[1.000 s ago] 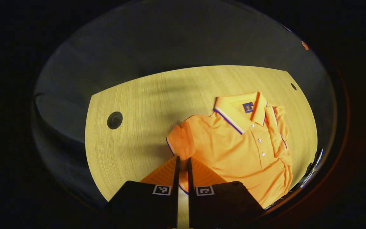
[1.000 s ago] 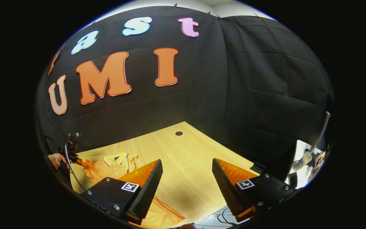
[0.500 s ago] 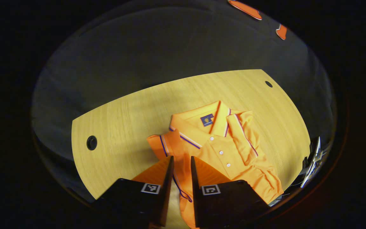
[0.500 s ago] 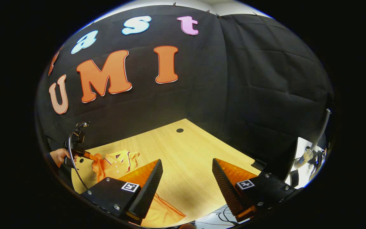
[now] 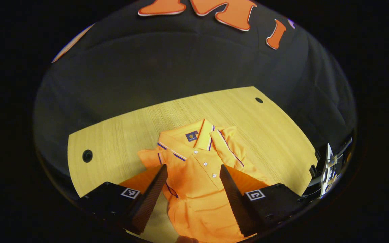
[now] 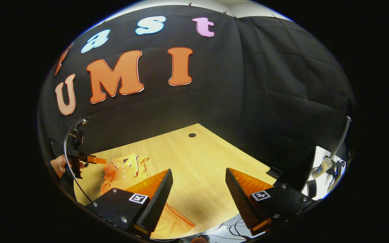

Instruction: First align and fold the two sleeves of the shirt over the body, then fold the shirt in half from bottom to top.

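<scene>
The orange polo shirt (image 5: 199, 192) lies face up on the wooden table (image 5: 120, 135), collar away from me. Its left sleeve (image 5: 152, 158) is turned in beside the collar, and its right sleeve (image 5: 230, 150) lies folded along the button placket. My left gripper (image 5: 191, 168) hovers open above the chest with nothing between its fingers. In the right gripper view the shirt (image 6: 123, 170) sits at the lower left, with the left gripper (image 6: 96, 159) above its edge, held by a hand (image 6: 59, 165). My right gripper (image 6: 199, 171) stands open over bare table to the shirt's right.
The table has a cable hole (image 5: 87, 156) at the left and another hole (image 5: 259, 100) at the far right corner. The black cloth wall stands close behind the table. Cables and small items (image 6: 326, 165) sit beyond the table's right edge.
My left gripper has opened and let go of the left sleeve, which now lies on the shirt. Its view has swung up and over the chest. The right gripper has barely moved.
</scene>
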`<state>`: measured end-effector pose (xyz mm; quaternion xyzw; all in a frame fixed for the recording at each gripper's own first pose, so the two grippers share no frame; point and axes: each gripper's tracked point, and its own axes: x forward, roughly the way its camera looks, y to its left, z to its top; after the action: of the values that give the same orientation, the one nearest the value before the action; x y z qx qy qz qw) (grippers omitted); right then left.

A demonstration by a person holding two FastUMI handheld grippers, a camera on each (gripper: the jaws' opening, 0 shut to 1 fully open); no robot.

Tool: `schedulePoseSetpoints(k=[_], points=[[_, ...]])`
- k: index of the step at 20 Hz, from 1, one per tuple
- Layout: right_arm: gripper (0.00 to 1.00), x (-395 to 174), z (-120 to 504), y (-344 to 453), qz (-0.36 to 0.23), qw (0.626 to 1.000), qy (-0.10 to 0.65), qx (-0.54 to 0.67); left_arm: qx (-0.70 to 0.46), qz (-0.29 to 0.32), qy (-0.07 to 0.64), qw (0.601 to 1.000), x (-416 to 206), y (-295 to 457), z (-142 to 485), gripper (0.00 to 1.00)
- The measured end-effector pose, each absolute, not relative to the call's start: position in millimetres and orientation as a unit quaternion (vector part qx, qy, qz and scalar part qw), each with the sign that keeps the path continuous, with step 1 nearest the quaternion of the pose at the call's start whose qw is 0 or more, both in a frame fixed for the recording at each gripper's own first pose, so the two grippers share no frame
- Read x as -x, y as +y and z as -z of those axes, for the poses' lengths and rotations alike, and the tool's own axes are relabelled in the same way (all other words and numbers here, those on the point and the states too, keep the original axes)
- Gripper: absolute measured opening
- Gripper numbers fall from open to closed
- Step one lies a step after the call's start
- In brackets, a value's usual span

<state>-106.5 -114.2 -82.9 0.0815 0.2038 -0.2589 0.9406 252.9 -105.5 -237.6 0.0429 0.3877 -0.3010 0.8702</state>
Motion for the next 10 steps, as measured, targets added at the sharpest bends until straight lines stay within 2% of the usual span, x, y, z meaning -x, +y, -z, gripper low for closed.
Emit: schedulePoseSetpoints(k=[4, 5, 6, 10], points=[[0.95, 80.0, 68.2, -99.5, 0.195, 0.965, 0.17, -0.05, -0.009, 0.259, 0.304, 0.917, -221.0, -74.5, 167.0, 0.97], [1.0, 75.3, 61.7, -95.8, 0.179, 0.971, 0.156, -0.041, -0.005, 0.248, 0.283, 0.927, -210.2, -66.6, 149.4, 0.99], [0.95, 70.1, 57.7, -90.8, 0.164, 0.975, 0.143, -0.034, -0.002, 0.236, 0.261, 0.936, -198.1, -58.4, 133.1, 0.99], [0.95, 59.7, 49.5, -63.0, 0.09, 0.991, 0.101, -0.014, 0.024, 0.185, 0.16, 0.969, -145.5, -24.1, 81.6, 0.98]])
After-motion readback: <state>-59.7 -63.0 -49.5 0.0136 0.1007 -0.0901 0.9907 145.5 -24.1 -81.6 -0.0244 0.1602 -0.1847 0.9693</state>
